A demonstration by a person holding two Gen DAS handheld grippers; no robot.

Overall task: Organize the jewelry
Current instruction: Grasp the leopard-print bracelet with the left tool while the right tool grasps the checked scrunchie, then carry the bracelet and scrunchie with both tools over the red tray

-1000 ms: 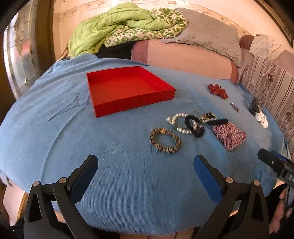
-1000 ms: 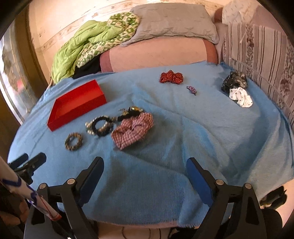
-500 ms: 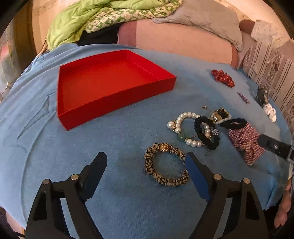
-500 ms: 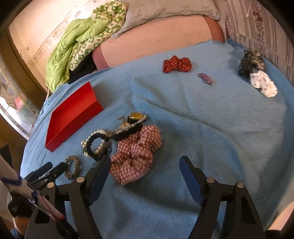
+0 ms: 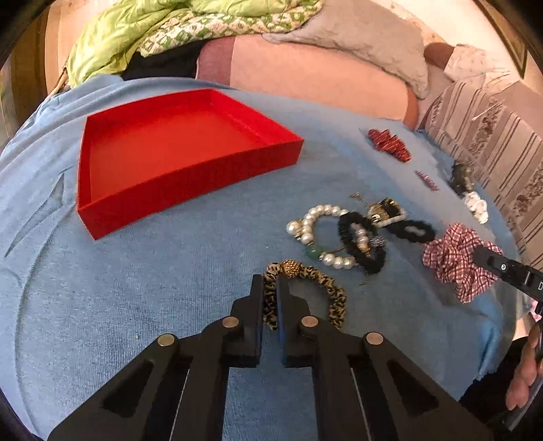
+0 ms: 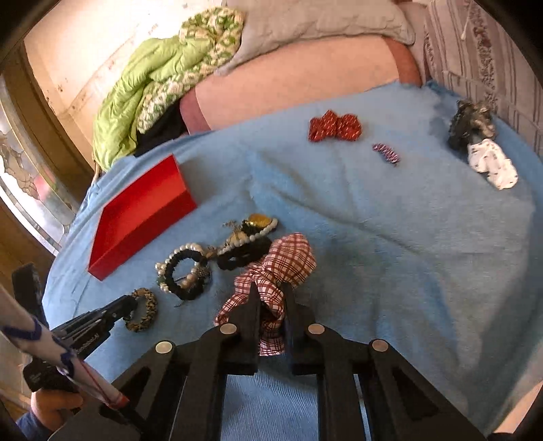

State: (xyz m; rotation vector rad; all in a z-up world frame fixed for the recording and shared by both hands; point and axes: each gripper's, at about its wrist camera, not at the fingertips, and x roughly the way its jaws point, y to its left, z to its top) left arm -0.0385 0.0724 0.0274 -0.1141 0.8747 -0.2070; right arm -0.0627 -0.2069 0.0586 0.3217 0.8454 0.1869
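My left gripper [image 5: 270,288] is shut on the near-left side of a leopard-print bracelet [image 5: 325,281] lying on the blue cloth; it also shows in the right wrist view [image 6: 144,308]. My right gripper [image 6: 271,295] is shut on a red checked scrunchie [image 6: 288,257], which also shows in the left wrist view [image 5: 454,257]. An empty red tray [image 5: 183,149] sits at the far left [image 6: 135,217]. A pearl bracelet [image 5: 312,234] and a black scrunchie [image 5: 361,244] lie between them.
A red bow [image 6: 334,127], a small striped clip [image 6: 385,152], a dark scrunchie [image 6: 470,123] and a white one [image 6: 492,164] lie far right. A pearl-rimmed brooch [image 6: 251,230] sits by the pile. Pillows and a green quilt [image 5: 135,30] lie behind.
Both grippers moved forward and down to the cloth and closed: the left on the leopard bracelet, the right on the checked scrunchie. Both were open half a second ago.
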